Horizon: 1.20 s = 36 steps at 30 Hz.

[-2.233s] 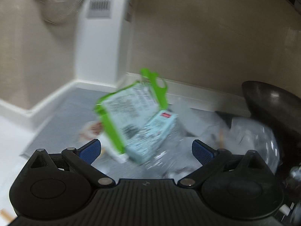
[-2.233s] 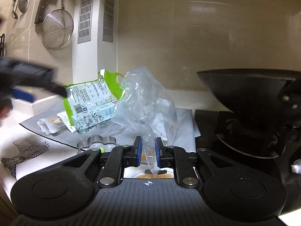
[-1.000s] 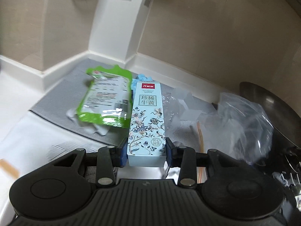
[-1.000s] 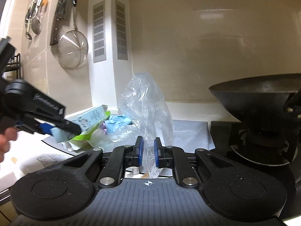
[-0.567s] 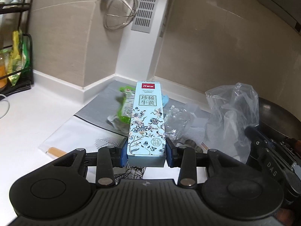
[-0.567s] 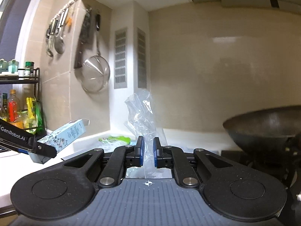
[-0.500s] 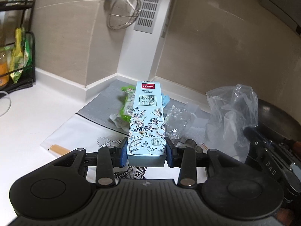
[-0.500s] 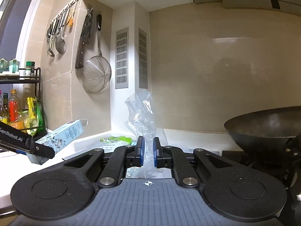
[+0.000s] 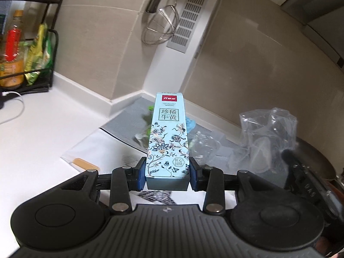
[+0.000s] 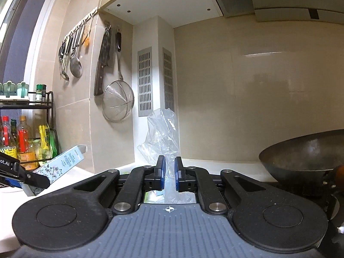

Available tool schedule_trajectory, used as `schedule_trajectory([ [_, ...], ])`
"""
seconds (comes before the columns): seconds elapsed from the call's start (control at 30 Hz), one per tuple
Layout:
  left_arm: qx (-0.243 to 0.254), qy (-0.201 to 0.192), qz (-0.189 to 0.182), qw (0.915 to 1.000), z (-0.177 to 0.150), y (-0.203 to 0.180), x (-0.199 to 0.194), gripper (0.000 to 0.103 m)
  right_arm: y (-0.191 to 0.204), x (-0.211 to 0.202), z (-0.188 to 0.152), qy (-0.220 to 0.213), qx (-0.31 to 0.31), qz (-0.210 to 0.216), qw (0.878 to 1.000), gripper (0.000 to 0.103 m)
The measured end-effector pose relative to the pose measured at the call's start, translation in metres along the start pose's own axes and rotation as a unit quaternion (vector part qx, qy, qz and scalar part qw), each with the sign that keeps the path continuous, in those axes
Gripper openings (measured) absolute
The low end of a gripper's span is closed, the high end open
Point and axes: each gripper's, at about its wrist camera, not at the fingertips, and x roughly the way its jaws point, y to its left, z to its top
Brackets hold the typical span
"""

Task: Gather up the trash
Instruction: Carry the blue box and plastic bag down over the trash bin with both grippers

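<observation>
Left claw (image 9: 168,173) clamped on pale-blue floral carton (image 9: 168,137), held above white table (image 9: 38,129). Right claw (image 10: 169,177) pinched shut on clear plastic bag (image 10: 163,133), raised beside wok (image 10: 305,157).

Black gripper (image 9: 168,175) arms, blue pads, silver screws.

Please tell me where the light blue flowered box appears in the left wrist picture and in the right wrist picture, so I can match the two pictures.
Left wrist view: the light blue flowered box stands in the centre, gripped between the left tongs, pointing away.
Right wrist view: the same box is at the lower left edge, tilted upward, held by the left tongs.
Shared landmark: the wire strainer hanging beside the wall vent.
</observation>
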Motion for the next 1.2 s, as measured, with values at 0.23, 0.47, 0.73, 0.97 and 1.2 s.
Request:
schedule_trajectory([
  [0.23, -0.017, -0.008, 0.006, 0.9998, -0.007, 0.017, -0.017, 0.043, 0.000, -0.009, 0.006, -0.009, 0.011, 0.008, 1.000, 0.009],
  [0.47, -0.037, -0.018, 0.009, 0.9991, -0.020, 0.040, -0.054, 0.043, 0.006, -0.031, 0.019, -0.024, 0.021, 0.046, 0.998, 0.009],
  [0.73, -0.056, -0.007, 0.020, 0.9982, -0.042, 0.062, -0.091, 0.043, 0.021, -0.060, 0.030, -0.022, 0.032, 0.125, 0.991, 0.009],
  [0.97, -0.041, 0.004, 0.039, 0.9984, -0.071, 0.059, -0.111, 0.043, 0.030, -0.075, 0.027, 0.021, 0.059, 0.198, 0.978, 0.009],
  [1.2, -0.039, 0.054, 0.048, 0.9967, -0.111, 0.060, -0.106, 0.043, 0.047, -0.089, 0.004, 0.082, 0.049, 0.255, 0.962, 0.009],
])
